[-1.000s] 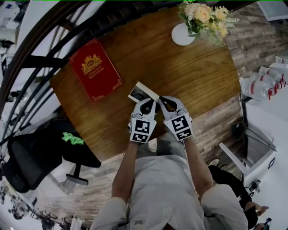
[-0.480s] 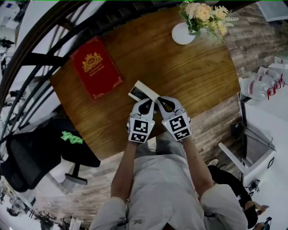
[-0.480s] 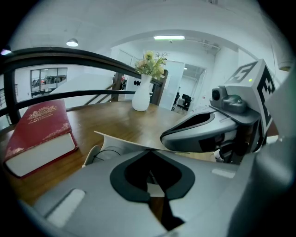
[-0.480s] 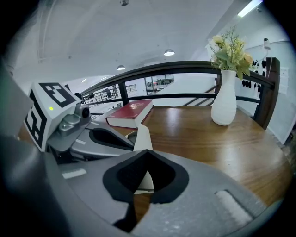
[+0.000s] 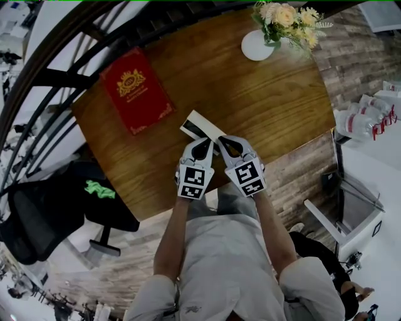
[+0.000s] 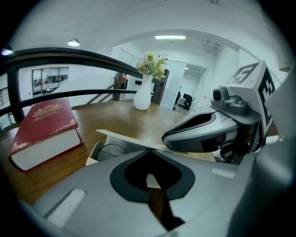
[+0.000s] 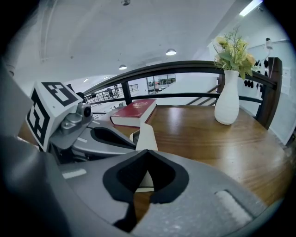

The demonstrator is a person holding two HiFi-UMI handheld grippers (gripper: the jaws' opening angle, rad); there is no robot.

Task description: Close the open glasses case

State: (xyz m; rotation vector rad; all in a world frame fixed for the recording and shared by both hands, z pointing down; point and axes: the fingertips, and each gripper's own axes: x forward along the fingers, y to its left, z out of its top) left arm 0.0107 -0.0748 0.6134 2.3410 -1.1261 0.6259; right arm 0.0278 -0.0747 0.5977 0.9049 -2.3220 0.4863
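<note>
wooden table (image 5: 276, 94), railing (image 5: 62, 44), open glasses case (image 5: 202, 127) (lid up), left gripper (image 5: 205, 144), right gripper (image 5: 227, 143), jaws closed

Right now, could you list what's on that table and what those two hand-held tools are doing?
Table: wooden
Glasses case: cream, lid raised, near edge
Left gripper: fingers together, tips at the lid
Right gripper: fingers together, tips at the lid
Red book: lying flat, left of the case
Vase: white, holding flowers, far side
</note>
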